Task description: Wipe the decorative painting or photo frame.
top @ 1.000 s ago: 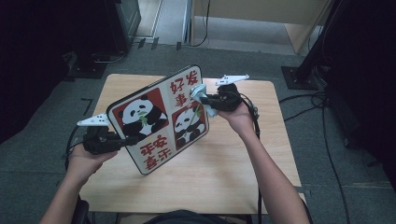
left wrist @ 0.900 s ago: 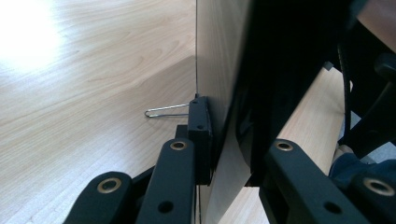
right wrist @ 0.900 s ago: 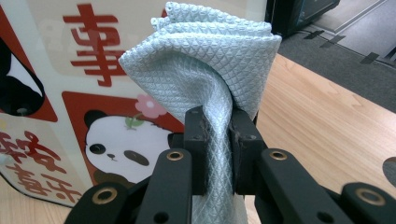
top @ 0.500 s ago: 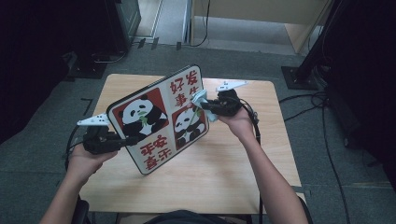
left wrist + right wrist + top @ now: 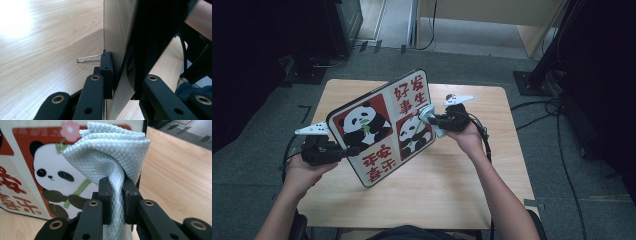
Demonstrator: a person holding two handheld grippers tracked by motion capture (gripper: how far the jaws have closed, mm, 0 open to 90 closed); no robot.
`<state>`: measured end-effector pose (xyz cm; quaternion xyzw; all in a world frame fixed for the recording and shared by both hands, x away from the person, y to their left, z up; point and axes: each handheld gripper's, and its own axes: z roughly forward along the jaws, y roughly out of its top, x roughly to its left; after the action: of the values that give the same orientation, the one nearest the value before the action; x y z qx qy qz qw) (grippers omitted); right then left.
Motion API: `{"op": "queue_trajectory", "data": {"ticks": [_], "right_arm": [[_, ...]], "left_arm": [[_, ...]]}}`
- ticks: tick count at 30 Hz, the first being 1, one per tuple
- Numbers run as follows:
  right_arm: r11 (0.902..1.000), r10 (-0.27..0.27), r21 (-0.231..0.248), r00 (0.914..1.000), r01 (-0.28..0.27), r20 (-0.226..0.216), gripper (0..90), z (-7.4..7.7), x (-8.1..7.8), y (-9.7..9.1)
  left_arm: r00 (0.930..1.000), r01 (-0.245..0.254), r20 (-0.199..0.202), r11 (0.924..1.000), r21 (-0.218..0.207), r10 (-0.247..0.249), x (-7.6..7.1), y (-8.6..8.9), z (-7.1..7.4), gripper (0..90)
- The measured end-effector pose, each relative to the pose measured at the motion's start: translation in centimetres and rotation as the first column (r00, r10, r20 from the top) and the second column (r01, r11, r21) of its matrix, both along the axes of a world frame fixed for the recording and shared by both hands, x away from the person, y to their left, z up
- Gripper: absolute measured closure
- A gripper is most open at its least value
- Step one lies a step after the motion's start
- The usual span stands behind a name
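The left gripper (image 5: 343,151) is clamping the square panda-printed board (image 5: 384,125) by its left edge, holding it tilted above the wooden table (image 5: 492,165). The right gripper (image 5: 430,114), pinching the pale green waffle-weave cloth (image 5: 113,152), is sliding lower down the board's face than a second ago, so wiping looks underway.

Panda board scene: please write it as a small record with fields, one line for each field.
held thing: square panda board with red Chinese characters, tilted above the table
left gripper: shut on the board's left edge
right gripper: shut on a folded pale blue-grey textured cloth
cloth position: at the board's right edge, in front of a panda picture
surface: light wooden table
other item: wire clip handle beside the board
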<state>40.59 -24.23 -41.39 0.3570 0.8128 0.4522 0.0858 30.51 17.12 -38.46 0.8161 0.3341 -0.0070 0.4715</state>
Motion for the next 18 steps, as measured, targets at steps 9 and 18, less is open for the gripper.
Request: {"op": "queue_trajectory", "data": {"ticks": [9, 18], "right_arm": [[0.9997, -0.010, -0.021, 0.9999, 0.009, -0.013, 79.8, -1.4, -0.3, -0.1], [0.9983, -0.022, -0.055, 0.9988, 0.020, -0.043, 79.8, -3.4, -0.6, -0.6]], "left_arm": [[1.0000, 0.001, 0.001, 1.0000, -0.001, -0.001, 0.1, -0.1, 0.0, 78.7], [1.0000, 0.007, 0.004, 1.0000, 0.002, -0.007, 0.1, -0.1, -0.1, 78.6]]}}
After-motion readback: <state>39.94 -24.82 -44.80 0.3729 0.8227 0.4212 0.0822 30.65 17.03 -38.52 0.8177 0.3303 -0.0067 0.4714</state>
